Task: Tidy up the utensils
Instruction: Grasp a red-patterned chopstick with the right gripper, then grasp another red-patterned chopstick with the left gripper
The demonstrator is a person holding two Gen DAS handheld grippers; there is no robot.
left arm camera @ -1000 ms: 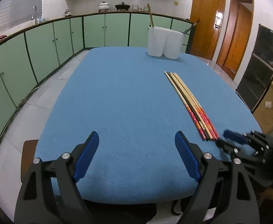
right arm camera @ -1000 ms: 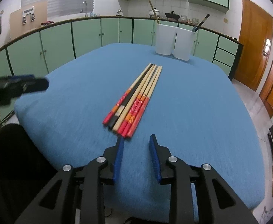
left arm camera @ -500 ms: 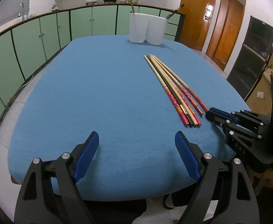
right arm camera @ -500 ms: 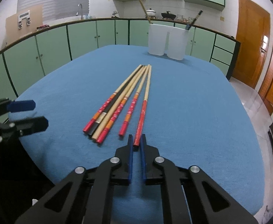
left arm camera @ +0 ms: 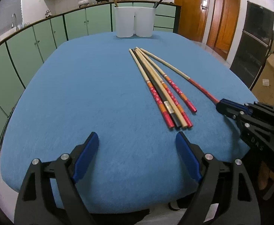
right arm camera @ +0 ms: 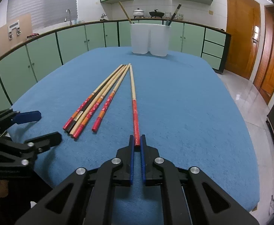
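Several long chopsticks with red patterned ends lie side by side on the blue table; they also show in the right wrist view. My right gripper is shut on the red end of one chopstick, which is angled away from the bundle; it also shows in the left wrist view. My left gripper is open and empty over the table's near edge, left of the bundle. A white two-compartment holder stands at the far end, with a chopstick in each compartment.
Green cabinets run along the left and back walls. Wooden doors are at the right. A cardboard box and a dark appliance stand right of the table.
My right gripper has closed on one chopstick's red end and swung it away from the others. My left gripper has moved forward over the table and stayed open.
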